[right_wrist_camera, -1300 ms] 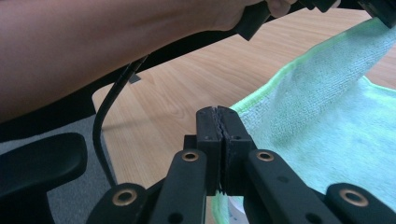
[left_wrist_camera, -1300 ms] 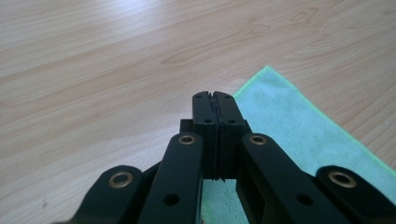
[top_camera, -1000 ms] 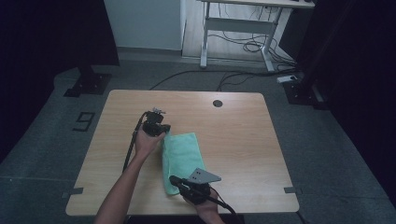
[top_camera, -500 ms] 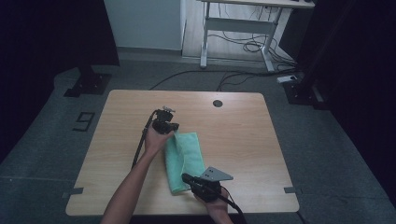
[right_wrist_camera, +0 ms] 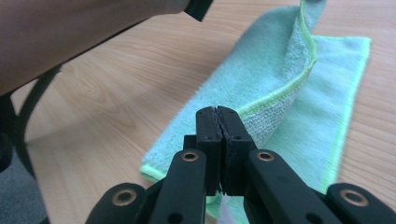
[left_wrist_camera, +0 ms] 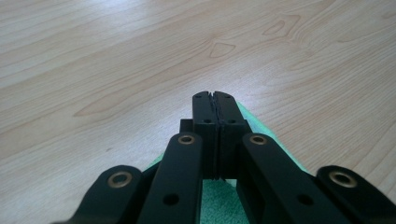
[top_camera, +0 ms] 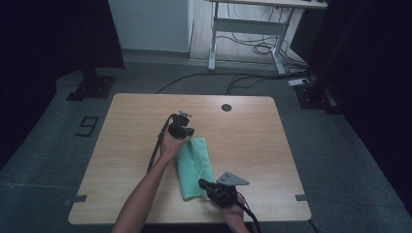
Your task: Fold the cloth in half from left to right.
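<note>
Two grippers pinching green cloth (top_camera: 194, 167) (edge lifted), no legible writing

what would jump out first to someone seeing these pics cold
The green cloth in the middle of the wooden table, the one bright thing in a dim room. The left gripper is at its far end, the right gripper at its near end, both with jaws closed. In the right gripper view one long edge is lifted and curling over the rest.
</note>
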`<action>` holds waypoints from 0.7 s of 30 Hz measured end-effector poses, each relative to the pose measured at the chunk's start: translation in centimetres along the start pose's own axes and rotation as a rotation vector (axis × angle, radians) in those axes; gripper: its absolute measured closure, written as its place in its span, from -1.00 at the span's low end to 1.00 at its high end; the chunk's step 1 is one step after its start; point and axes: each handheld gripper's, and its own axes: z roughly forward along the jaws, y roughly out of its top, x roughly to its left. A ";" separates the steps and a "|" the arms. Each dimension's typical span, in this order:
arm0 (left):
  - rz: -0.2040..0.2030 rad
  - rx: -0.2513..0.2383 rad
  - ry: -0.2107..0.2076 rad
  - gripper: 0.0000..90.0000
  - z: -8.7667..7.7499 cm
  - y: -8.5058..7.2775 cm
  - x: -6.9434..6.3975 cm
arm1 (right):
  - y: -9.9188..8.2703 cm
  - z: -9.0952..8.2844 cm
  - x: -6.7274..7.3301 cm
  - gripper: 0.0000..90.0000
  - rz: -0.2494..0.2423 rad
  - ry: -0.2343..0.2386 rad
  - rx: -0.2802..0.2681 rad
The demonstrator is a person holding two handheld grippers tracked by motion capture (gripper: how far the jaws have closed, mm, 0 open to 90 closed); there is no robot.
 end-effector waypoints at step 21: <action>0.026 0.016 0.002 0.97 3.0 0.7 -1.2 | -1.7 -0.6 -1.8 0.94 0.026 -0.093 0.091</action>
